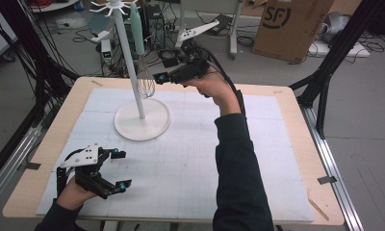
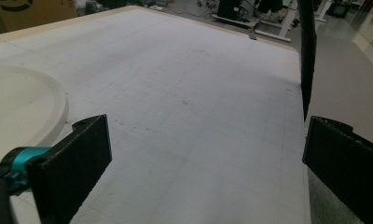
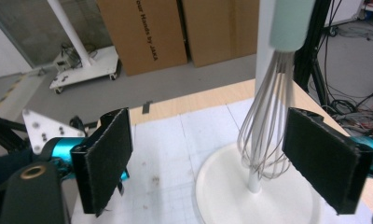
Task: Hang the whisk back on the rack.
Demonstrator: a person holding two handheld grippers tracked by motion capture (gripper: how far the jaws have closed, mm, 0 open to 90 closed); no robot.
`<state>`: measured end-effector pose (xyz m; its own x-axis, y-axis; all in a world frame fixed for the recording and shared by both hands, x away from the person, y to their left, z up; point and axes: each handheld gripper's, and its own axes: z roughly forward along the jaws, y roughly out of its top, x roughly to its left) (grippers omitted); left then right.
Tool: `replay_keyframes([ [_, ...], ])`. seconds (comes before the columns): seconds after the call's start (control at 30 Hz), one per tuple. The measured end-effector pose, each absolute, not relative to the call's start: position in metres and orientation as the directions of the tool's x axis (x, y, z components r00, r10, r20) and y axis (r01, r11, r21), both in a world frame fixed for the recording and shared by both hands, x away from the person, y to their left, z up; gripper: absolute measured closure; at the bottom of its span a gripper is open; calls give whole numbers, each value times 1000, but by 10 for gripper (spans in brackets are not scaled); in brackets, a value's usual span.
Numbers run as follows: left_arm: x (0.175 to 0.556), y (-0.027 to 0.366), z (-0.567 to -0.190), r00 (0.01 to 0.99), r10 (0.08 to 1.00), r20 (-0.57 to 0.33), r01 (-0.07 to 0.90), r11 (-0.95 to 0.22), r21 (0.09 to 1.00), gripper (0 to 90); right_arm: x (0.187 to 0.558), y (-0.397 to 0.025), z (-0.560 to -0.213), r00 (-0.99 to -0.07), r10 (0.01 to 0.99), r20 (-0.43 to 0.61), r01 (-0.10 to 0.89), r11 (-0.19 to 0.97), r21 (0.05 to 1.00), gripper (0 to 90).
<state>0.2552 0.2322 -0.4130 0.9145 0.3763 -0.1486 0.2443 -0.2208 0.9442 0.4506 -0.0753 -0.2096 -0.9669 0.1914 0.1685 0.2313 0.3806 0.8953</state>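
Note:
A white stand (image 1: 141,120) with a tall pole and a round base stands on the far left part of the table. From its top hooks hangs a whisk (image 1: 145,82) with a mint-green handle, wire loops down. My right gripper (image 1: 161,77) is held in the air just right of the loops, open. In the right gripper view the whisk wires (image 3: 266,140) hang between the wide-apart jaws of the right gripper (image 3: 207,116), close to the right-hand one, touching neither. My left gripper (image 1: 121,169) rests low at the table's near left, open and holding nothing; the left gripper (image 2: 207,126) looks across bare mat.
A white gridded mat (image 1: 190,154) covers the wooden table (image 1: 296,125). The stand's base (image 2: 21,107) lies left of the left gripper. A cardboard box (image 1: 289,26), cables and black frame legs (image 1: 325,82) are on the floor beyond and right of the table.

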Motion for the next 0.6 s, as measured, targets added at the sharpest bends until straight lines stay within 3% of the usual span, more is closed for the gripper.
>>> replay_keyframes([
  [0.13, 255, 233, -413, 916, 375, -143, 240, -224, 945, 17, 442, -81, -214, -969, 193, 156, 222, 392, 893, 89],
  [0.2, 255, 233, -413, 914, 377, -152, 245, -214, 945, 18, 438, -84, -217, -962, 227, 150, 231, 388, 892, 7],
  [0.6, 255, 234, -411, 910, 381, -163, 252, -196, 948, 17, 408, -109, -235, -958, 257, 127, 230, 424, 876, 4],
])
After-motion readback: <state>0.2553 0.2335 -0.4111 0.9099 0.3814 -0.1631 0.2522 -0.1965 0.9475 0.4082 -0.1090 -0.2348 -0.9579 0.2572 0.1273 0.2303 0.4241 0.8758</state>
